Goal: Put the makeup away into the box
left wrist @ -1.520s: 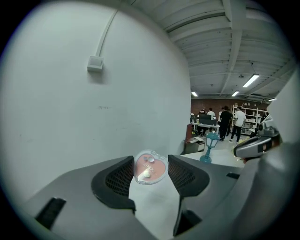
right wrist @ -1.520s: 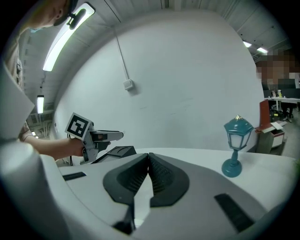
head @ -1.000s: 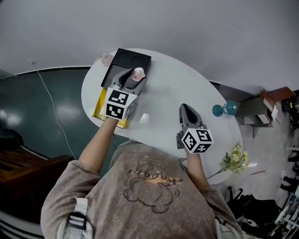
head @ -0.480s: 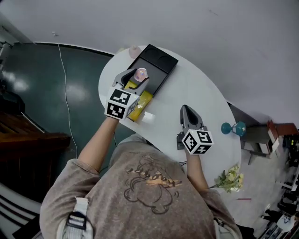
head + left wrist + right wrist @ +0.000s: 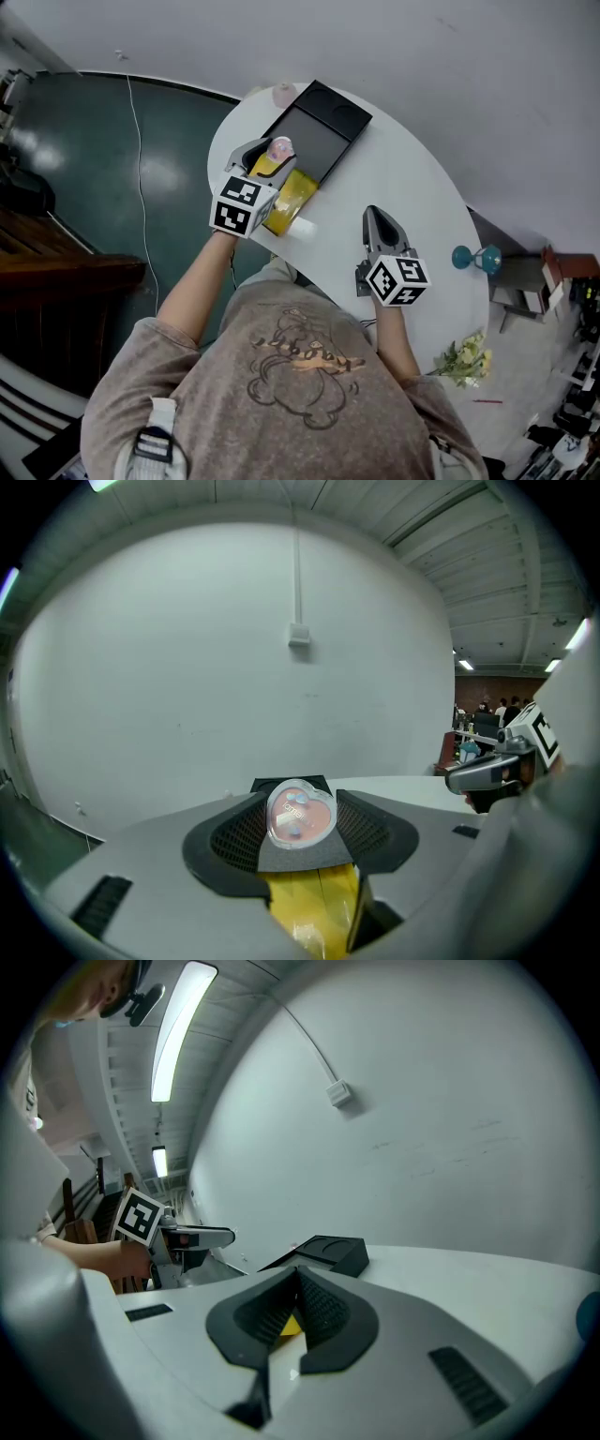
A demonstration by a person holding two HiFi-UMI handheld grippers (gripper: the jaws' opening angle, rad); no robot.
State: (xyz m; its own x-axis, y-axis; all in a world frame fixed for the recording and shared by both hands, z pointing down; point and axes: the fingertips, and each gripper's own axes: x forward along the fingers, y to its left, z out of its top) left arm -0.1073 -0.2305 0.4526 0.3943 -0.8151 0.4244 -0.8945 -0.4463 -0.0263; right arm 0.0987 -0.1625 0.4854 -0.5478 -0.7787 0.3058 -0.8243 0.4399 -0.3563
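The left gripper (image 5: pixel 269 157) is gripping a heart-shaped compact (image 5: pixel 300 816) between half-open jaws, holding it above the near, yellow end of the box (image 5: pixel 323 131) at the far left of the table (image 5: pixel 412 178). The right gripper (image 5: pixel 377 217) is hovering empty to the right, its jaws together. The carrying step looks to be nearing its end, so the next move is probably calling for lowering the compact into the box and spreading the left jaws.

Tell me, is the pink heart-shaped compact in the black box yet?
Out: the pink heart-shaped compact sits clamped between the fingers of the left gripper, in front of the black box.
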